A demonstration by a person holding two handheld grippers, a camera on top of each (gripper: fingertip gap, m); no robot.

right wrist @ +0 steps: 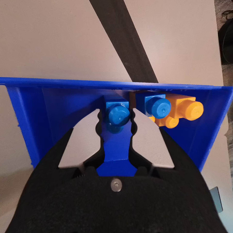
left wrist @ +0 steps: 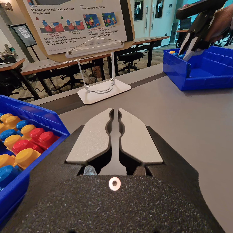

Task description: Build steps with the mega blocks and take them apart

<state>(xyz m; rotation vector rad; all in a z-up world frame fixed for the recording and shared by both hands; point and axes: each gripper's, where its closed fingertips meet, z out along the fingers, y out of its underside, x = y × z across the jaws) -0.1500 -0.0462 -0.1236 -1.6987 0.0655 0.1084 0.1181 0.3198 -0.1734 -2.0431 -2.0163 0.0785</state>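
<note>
A printed instruction sheet (left wrist: 75, 25) stands on a white stand (left wrist: 104, 90) at the top centre of the left wrist view; it carries headings, lines of text and small colour photos with red and green marks, and no brand name is legible on anything.

In the lower centre of that view the left tool (left wrist: 115, 111) hangs over the bare grey surface (left wrist: 176, 126), its fingers nearly together with only a thin slit between them and nothing in it. At the left edge sits a blue bin (left wrist: 41, 113) packed with yellow, red and blue mega blocks (left wrist: 31, 138). In the upper right a second blue bin (left wrist: 196, 78) stands on the surface, with the right tool (left wrist: 187, 55) reaching down into it, held by a gloved hand (left wrist: 221, 25). Desks and office chairs fill the background.

The right wrist view alone shows the inside of that second bin (right wrist: 25, 113). The right tool (right wrist: 115, 111) is spread wide, its fingertips either side of a blue one-stud block (right wrist: 118, 113) at the bin's far wall, apart from it. To the right of it lie another blue block (right wrist: 157, 107) and two orange-yellow blocks (right wrist: 189, 108), close together in the bin's far right part. A dark strip (right wrist: 126, 44) crosses the pale surface behind the bin. This view shows neither the sheet nor the full bin.
</note>
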